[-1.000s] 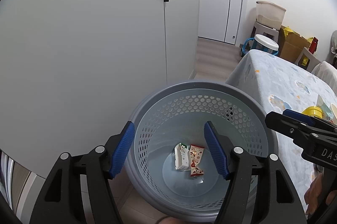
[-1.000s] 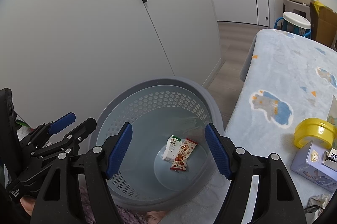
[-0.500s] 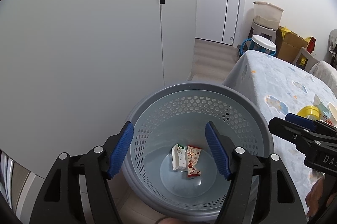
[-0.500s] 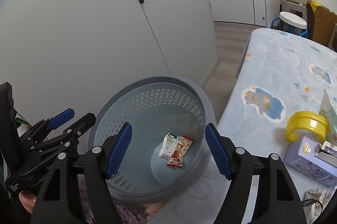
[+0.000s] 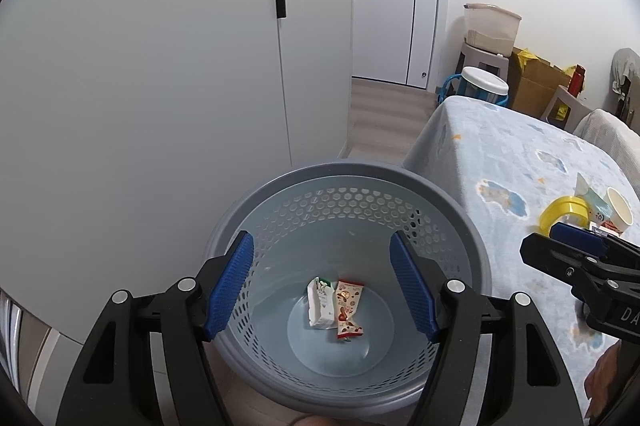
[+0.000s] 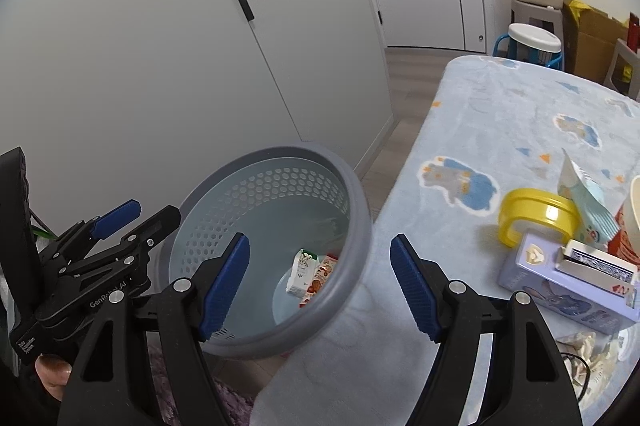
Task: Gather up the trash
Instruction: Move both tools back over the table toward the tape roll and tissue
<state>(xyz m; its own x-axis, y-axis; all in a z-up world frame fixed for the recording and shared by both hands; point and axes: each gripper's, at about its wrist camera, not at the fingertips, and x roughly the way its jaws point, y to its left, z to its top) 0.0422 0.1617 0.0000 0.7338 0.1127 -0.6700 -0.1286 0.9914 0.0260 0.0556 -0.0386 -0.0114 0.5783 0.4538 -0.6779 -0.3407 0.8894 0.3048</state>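
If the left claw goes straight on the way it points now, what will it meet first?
Probably the two wrappers on the bin floor; the open left claw holds nothing.

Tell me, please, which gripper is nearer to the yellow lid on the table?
Right. The right gripper hangs open over the table edge, the yellow lid just ahead to its right. The left gripper hangs open over the bin, off the table.

Soft even light, sharp (edges warped)
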